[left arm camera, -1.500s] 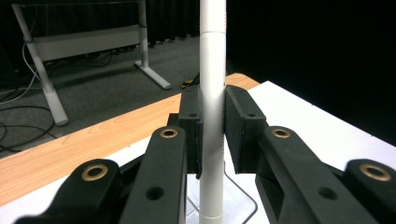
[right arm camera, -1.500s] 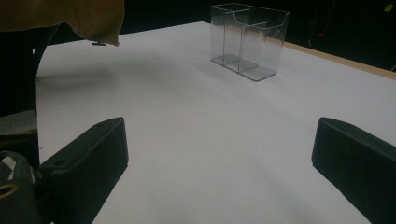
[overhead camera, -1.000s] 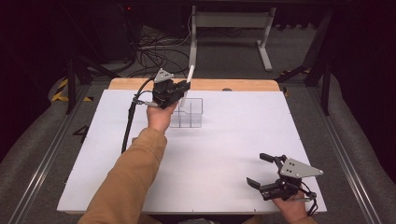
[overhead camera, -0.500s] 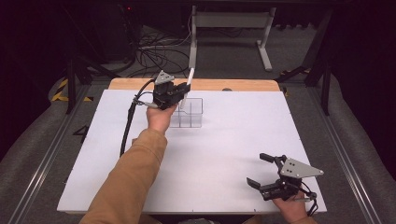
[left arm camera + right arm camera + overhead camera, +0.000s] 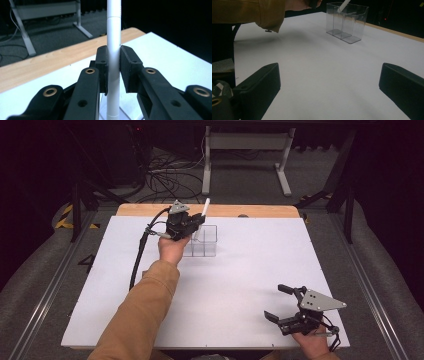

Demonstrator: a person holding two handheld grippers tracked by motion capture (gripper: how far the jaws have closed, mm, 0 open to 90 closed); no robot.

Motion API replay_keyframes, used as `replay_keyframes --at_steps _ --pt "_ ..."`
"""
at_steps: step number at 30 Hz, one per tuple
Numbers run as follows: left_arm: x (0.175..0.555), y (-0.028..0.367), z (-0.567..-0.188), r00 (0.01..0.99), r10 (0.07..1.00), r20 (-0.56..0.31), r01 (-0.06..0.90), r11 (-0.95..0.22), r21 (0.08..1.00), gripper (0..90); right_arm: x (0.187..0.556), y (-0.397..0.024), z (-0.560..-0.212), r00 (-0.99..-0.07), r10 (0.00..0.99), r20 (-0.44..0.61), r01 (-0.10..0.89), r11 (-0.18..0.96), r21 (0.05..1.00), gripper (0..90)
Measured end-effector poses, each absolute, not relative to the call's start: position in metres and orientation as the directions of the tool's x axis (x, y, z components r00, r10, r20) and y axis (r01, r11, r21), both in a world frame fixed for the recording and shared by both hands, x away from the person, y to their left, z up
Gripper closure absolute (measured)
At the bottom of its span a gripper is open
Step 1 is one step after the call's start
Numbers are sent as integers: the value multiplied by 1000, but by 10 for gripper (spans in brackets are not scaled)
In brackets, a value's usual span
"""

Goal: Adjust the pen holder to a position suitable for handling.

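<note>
Gripping: we see the left tool (image 5: 113, 72) clenched on a white pen (image 5: 113, 50) — upright between its jaws.
Pen's place: over the clear divided holder (image 5: 202, 241), far side of the tabletop (image 5: 240, 285).
Right tool (image 5: 280, 306): released — jaws spread, near corner.

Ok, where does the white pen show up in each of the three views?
High view: the white pen is at top centre, in the left gripper.
Left gripper view: upright at centre, clamped between the jaws.
Right gripper view: its tip at the top, entering the clear organizer.
Shared landmark: the organizer.
</note>
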State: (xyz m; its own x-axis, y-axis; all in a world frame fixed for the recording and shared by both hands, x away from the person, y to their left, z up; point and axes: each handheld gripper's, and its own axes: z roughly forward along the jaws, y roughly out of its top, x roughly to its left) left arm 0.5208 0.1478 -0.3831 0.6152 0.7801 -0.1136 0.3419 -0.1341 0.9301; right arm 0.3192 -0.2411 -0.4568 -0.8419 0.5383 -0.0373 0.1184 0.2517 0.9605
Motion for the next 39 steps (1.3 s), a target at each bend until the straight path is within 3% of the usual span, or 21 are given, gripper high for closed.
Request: replay_keyframes --at_steps 19,22,30,31,39 --pt "515 156 -397 626 773 -99 359 -173 917 771 319 -240 -457 -844 534 -42 112 253 961 39" --pt "512 157 -394 624 777 -83 336 -171 926 615 319 -240 -457 -843 536 -42 114 254 960 39" --pt "495 165 -374 630 776 -26 266 -185 946 346 319 -240 -456 -843 536 -40 112 249 962 36" --pt "492 166 -371 630 776 -28 263 -180 948 259 319 -240 -456 -843 537 -41 113 251 962 35" --pt "469 171 -352 664 747 -11 224 -185 957 183 319 -239 -456 -843 536 -38 116 249 962 35"
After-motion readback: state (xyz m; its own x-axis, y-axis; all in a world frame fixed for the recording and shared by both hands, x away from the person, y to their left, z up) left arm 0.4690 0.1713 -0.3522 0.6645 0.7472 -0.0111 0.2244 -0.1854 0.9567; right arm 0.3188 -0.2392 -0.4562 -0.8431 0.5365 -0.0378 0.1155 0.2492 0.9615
